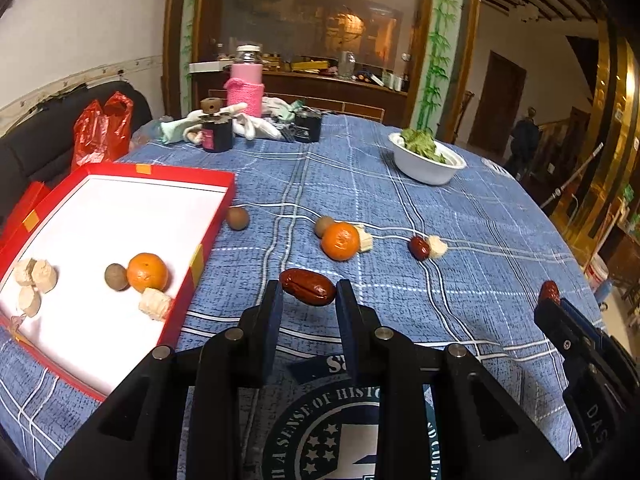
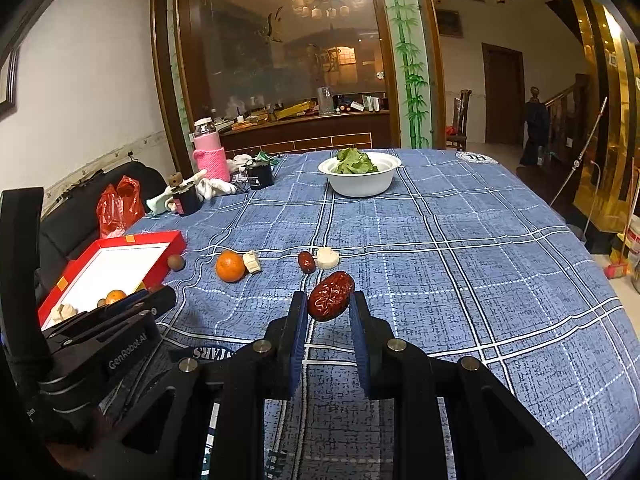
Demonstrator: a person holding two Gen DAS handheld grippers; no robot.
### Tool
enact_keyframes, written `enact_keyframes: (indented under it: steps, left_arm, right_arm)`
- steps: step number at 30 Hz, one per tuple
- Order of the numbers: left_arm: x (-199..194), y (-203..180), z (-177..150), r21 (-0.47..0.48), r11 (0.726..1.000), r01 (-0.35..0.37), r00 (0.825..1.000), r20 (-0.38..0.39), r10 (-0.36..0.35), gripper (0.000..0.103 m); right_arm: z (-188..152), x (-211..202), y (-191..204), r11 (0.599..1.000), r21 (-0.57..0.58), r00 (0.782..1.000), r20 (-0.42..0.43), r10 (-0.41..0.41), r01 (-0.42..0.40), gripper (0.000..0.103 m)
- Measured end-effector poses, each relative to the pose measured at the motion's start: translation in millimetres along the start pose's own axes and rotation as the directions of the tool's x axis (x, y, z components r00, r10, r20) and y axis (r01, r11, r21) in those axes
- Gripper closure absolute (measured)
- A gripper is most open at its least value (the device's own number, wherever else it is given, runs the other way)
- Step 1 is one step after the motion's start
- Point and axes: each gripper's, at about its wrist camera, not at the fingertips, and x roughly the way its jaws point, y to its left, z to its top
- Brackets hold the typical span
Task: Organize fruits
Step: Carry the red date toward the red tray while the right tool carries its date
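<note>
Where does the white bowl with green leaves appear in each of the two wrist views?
Left wrist view: the white bowl stands at upper right, on the far side of the blue checked tablecloth.
Right wrist view: the white bowl stands at upper centre, straight ahead of the jaws.
Shared landmark: the pink bottle, to the left of the bowl in both views.

My left gripper (image 1: 308, 292) and right gripper (image 2: 328, 306) look alike: matte black angular frames, round silver pins at the joints, dark blue pads lining the fingers (image 2: 362, 332). White "GenRobot.AI" lettering marks one side.
</note>
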Motion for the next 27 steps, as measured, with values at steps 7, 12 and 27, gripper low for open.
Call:
enact_keyframes:
  steps: [7,12,27]
  left_arm:
    - [-6.0,15.1,-0.3,-0.077,0.997,-0.03,0.999,0.034,0.033,0.078]
    - [-9.8,23.0,-2.0,-0.118,0.992,-0.037,0.998,0.053,0.044,0.078]
    - [-9.9,35.7,-3.7,-0.175,0.98,-0.099,0.993,0.046,0.108,0.078]
  right_arm:
    - [0.3,-0.6,-4.3,1.0,0.022,1.0,0.002,0.006,-0.006,0.081]
    - [0.6,-1.9,-6.3,0.999,0.03,1.0,0.007,0.017,-0.017,0.081]
    - [-0.4,-4.5,-12.3,0.997,0.063,0.999,0.016,0.05,-0.051,0.081]
